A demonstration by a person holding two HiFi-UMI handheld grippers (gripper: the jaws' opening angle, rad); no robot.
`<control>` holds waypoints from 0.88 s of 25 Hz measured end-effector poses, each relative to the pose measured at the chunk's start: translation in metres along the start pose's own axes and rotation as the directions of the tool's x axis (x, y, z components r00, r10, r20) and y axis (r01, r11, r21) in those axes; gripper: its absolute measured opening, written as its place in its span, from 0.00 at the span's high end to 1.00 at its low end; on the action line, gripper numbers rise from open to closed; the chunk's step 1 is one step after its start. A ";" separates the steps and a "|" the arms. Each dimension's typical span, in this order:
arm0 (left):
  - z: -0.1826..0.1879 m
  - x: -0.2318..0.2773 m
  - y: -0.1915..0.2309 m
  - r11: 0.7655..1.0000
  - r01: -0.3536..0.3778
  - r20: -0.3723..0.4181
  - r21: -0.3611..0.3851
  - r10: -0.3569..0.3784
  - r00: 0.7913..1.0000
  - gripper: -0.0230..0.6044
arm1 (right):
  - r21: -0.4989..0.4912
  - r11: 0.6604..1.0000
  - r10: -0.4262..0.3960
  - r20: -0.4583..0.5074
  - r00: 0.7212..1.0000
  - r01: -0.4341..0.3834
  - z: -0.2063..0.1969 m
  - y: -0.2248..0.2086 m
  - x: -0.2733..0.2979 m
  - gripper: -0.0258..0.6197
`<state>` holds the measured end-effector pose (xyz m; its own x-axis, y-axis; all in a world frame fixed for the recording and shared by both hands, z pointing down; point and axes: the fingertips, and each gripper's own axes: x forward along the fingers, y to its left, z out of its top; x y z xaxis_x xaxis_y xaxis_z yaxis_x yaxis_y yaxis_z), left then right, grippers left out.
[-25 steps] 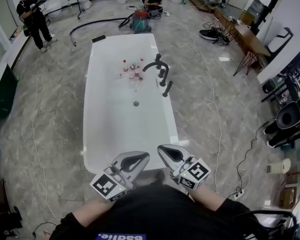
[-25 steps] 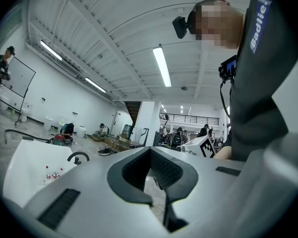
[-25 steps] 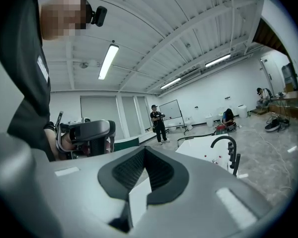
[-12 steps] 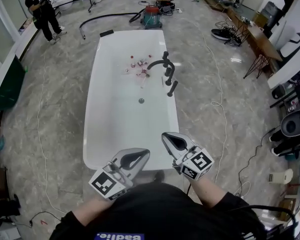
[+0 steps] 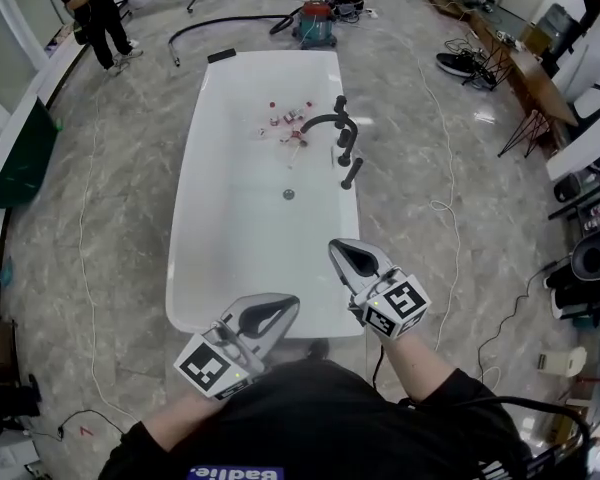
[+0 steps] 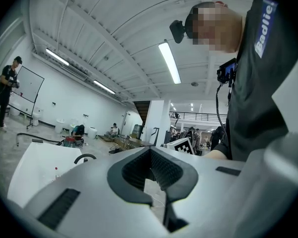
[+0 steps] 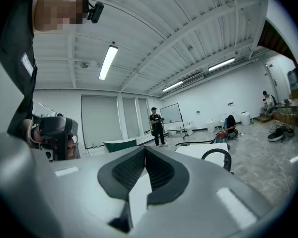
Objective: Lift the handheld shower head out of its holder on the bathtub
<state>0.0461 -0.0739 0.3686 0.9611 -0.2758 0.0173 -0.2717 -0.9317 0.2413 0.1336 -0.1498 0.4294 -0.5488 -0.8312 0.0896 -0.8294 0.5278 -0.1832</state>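
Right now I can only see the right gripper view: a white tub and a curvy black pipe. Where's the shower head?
Observer: In the head view, the shower head stands on the tub's right rim. It is the nearest to us of the black fittings.
Operator: Am I close to it?
Observer: Not yet. The right hand-held gripper is over the tub's near end, well apart from the shower head.
Operator: Is anything in the tub?
Observer: Yes. Small red and white bits lie in the far half, left of the fittings.
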 end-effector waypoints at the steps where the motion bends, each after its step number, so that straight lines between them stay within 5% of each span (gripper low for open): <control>1: 0.000 0.001 0.001 1.000 -0.004 -0.001 -0.001 0.004 1.000 0.96 | -0.002 1.000 -0.004 -0.003 1.000 0.004 -0.001 -0.005 0.002 0.96; 22: -0.014 0.028 0.023 0.998 -0.059 -0.043 -0.031 0.058 0.997 0.96 | 0.009 0.988 -0.150 -0.095 0.984 0.151 -0.049 -0.160 0.037 0.82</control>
<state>0.0674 -0.0999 0.3880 0.9450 -0.3189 0.0731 -0.3266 -0.9057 0.2702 0.2408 -0.2565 0.5097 -0.4258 -0.8805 0.2083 -0.9018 0.3943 -0.1768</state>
